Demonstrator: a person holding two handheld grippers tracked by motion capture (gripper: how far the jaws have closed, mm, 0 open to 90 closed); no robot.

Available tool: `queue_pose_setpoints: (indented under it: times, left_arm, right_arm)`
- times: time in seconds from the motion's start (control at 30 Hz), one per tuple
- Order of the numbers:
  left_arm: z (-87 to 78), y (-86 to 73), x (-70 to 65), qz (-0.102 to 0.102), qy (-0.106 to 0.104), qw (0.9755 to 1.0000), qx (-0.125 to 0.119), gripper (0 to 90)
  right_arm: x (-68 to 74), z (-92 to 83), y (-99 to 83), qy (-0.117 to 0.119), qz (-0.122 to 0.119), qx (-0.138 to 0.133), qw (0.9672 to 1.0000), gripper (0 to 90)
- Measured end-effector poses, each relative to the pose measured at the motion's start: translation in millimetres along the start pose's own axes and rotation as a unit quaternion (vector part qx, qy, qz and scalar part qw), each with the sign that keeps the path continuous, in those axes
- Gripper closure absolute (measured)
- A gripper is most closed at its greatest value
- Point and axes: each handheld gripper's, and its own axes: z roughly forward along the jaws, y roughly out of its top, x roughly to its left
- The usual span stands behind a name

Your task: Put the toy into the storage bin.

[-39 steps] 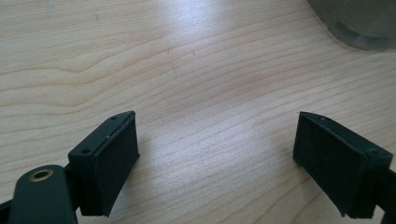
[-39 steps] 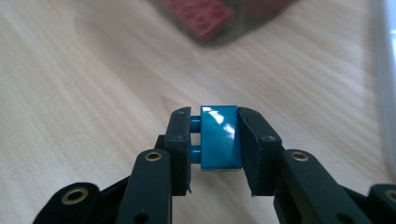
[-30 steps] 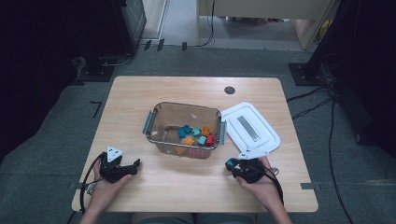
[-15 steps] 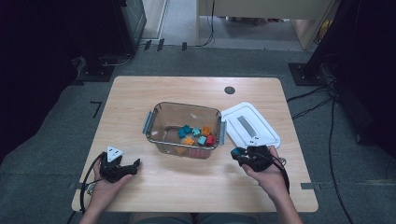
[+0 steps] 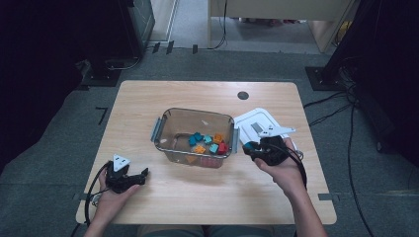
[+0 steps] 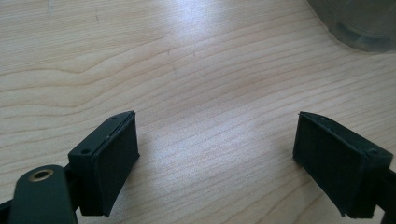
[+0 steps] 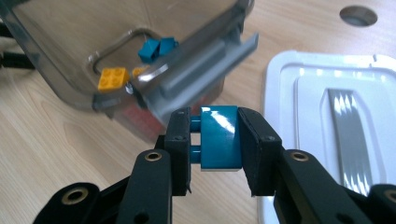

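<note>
Teal brick pinched between my right fingers, just right of the clear bin's right handle; bin lies left and farther, so drop goes leftward. Left fingers spread, empty, on counter near-left.

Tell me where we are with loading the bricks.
Done: several bricks lie in the clear bin. In hand: the right tool grips a teal brick beside the bin. Left: drop it in; the white lid is off, and the left tool is open.
</note>
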Motion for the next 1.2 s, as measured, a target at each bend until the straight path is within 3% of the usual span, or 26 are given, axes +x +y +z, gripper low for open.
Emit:
queue_pose_setpoints:
  times: [0.33,0.37,0.47,0.6,0.7,0.87,1.03,1.2]
  left_arm:
    - [-0.1,0.1,0.2,0.001,0.000,1.0000,0.001,13.7]
    - [-0.1,0.1,0.2,0.001,0.000,1.0000,0.001,13.7]
    - [-0.1,0.1,0.1,0.001,0.000,1.0000,0.001,13.8]
    - [0.0,0.1,0.2,0.001,0.001,1.0000,0.000,13.8]
    - [0.0,0.1,0.1,0.001,0.000,1.0000,0.000,13.7]
    - [0.0,0.0,0.1,0.001,0.000,1.0000,0.000,13.8]
    - [0.0,0.1,0.2,0.001,0.000,1.0000,0.000,13.8]
    - [0.0,0.1,0.2,0.001,0.000,1.0000,0.000,13.8]
  right_arm:
    - [8.7,-3.8,47.7,0.006,-0.018,-0.010,0.9998,68.0]
    - [15.3,-0.9,57.7,0.015,-0.022,-0.014,0.9996,68.0]
    - [21.8,3.6,64.5,0.020,-0.028,-0.016,0.9993,68.0]
    - [35.8,22.6,76.7,0.032,-0.041,-0.010,0.9986,68.0]
    - [42.9,39.9,81.4,0.044,-0.042,-0.005,0.9981,67.3]
    - [43.1,47.1,83.2,0.049,-0.031,-0.007,0.9983,58.8]
    - [36.6,38.1,80.1,0.045,-0.029,-0.023,0.9983,56.5]
    - [21.4,22.3,72.5,0.035,-0.021,-0.037,0.9985,54.9]
